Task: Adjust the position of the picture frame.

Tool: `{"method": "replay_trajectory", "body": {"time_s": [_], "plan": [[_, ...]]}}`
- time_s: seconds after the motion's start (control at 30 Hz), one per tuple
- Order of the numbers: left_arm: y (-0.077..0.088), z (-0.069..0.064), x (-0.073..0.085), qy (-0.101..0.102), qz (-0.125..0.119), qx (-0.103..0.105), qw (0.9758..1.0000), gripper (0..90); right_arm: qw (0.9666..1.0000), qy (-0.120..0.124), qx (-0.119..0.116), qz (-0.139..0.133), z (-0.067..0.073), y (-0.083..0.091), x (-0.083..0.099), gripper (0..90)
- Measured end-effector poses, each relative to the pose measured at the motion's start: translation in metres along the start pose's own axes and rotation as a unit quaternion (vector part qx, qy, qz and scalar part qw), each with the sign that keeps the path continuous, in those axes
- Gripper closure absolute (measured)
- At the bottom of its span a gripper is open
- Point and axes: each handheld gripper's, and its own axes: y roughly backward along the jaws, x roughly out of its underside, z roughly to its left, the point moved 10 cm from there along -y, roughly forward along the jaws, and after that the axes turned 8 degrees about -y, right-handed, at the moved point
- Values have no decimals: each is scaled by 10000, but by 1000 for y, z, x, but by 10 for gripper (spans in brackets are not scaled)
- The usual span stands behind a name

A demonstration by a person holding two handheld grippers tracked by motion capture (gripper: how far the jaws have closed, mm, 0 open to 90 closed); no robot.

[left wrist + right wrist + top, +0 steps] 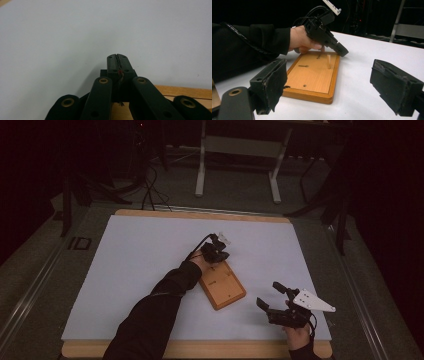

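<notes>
A flat wooden board (225,290) with a raised rim lies on the white mat near the middle. One thin wooden peg (328,61) stands upright in it near its far end, and a small hole (304,85) shows nearer me. My left gripper (221,254) is over the board's far end, its tip (343,53) low beside the far corner. Its jaws are shut (117,56), pads together, with a thin dark strand in the seam. My right gripper (271,296) stays open to the right of the board with nothing between its fingers (272,85).
The white mat (140,270) covers most of a wooden table top (200,349). Beyond the table's far edge a white-framed stand (240,150) and dark stands with cables sit on the floor. Wide bare mat lies left of the board.
</notes>
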Motion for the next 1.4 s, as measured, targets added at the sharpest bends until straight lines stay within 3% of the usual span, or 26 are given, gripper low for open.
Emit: {"method": "replay_trajectory", "body": {"time_s": [0.23,0.43,0.57,0.67,0.77,0.87,0.93,1.03,1.07,1.4], "plan": [[5,-1,2,-246,218,-5,9995,900,10000,11,3,7,1,0,0,138],[11,0,8,-215,267,17,9994,900,10000,-2,1,5,1,-1,0,138],[23,-2,21,-110,302,107,9994,900,10000,19,0,10,1,-2,0,138],[29,-3,26,-164,329,108,9993,900,10000,16,-15,25,2,-2,1,138],[29,2,28,-85,251,24,9996,900,10000,3,-7,27,2,-3,1,138],[27,7,27,76,71,66,9999,900,10000,28,-12,39,3,-4,1,138],[24,6,26,20,50,151,9999,900,10000,39,-6,42,3,-3,1,138],[21,5,30,-31,208,210,9996,900,10000,-12,3,37,2,-3,1,137],[21,5,30,49,208,260,9994,900,10000,-19,1,39,1,-3,1,138],[34,-1,41,-114,403,266,9988,900,10000,6,-3,23,2,-3,1,137]]}}
